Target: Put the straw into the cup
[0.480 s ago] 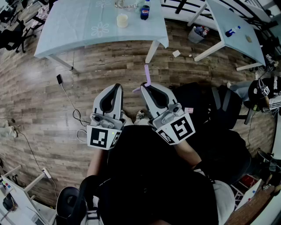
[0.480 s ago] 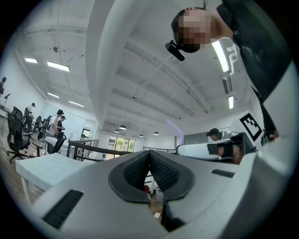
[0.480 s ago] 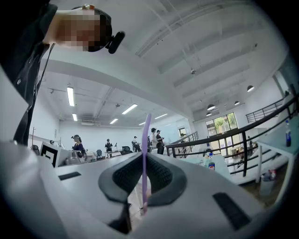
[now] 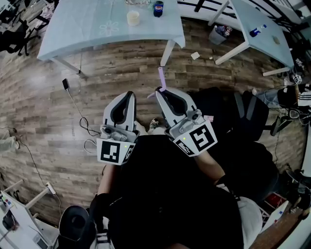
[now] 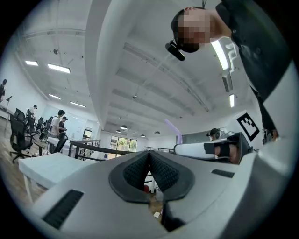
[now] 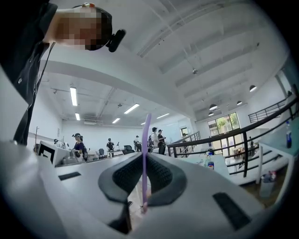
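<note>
The right gripper point(image 4: 159, 90) is held about level, with its jaws clenched on a purple straw point(image 4: 162, 78); in the right gripper view the straw point(image 6: 145, 149) stands upright between the ribbed pads, its upper length rising well above the jaws and its lower end showing just below them. The right gripper point(image 6: 144, 158) holds nothing else.

The left gripper point(image 4: 129, 94) sits just beside the right one, to its left and tilted slightly upward; its jaws are pressed together with nothing between them, as the left gripper view shows point(image 5: 149, 153). In that view the straw point(image 5: 174, 131) rises to the right of the left jaws, above the white body of the right gripper point(image 5: 205, 148).

Both pairs of jaws point toward a desk point(image 4: 77, 29) covered in a pale blue cloth, which stands well ahead of them across a stretch of wooden floor point(image 4: 53, 116); on the desk sits a pale cup point(image 4: 132, 18), well apart from the straw and ahead of the left jaws, with a blue Pepsi bottle point(image 4: 158, 8) just to its right, ahead of the right jaws.
</note>
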A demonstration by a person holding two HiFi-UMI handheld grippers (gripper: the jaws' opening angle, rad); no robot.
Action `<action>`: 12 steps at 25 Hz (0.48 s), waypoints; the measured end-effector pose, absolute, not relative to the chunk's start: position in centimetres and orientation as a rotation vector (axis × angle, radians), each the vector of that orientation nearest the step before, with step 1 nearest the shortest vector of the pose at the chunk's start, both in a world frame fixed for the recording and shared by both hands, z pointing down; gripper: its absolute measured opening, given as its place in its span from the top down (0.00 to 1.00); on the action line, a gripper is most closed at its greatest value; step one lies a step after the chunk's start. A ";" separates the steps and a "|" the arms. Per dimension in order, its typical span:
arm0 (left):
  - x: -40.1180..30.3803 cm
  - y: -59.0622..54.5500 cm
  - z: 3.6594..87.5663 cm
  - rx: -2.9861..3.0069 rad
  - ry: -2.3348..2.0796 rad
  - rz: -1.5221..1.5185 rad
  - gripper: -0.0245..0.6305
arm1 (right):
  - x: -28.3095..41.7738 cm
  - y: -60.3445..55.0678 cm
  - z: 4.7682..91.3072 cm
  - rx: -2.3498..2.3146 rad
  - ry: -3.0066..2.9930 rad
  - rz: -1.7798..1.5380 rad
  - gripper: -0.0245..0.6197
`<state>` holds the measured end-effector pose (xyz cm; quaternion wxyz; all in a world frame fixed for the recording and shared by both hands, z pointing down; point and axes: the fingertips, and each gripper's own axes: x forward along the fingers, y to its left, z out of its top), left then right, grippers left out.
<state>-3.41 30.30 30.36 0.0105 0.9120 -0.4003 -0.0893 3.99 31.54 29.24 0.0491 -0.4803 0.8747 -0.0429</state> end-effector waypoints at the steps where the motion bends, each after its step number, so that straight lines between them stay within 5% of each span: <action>1: -3.3 30.5 30.3 2.849 -1.252 -0.283 0.94 | 4.1 31.7 29.3 -1.462 2.667 -0.131 0.92; 12: -1.8 31.1 30.5 2.834 -1.272 -0.275 0.94 | 5.5 32.1 29.5 -1.443 2.677 -0.137 0.92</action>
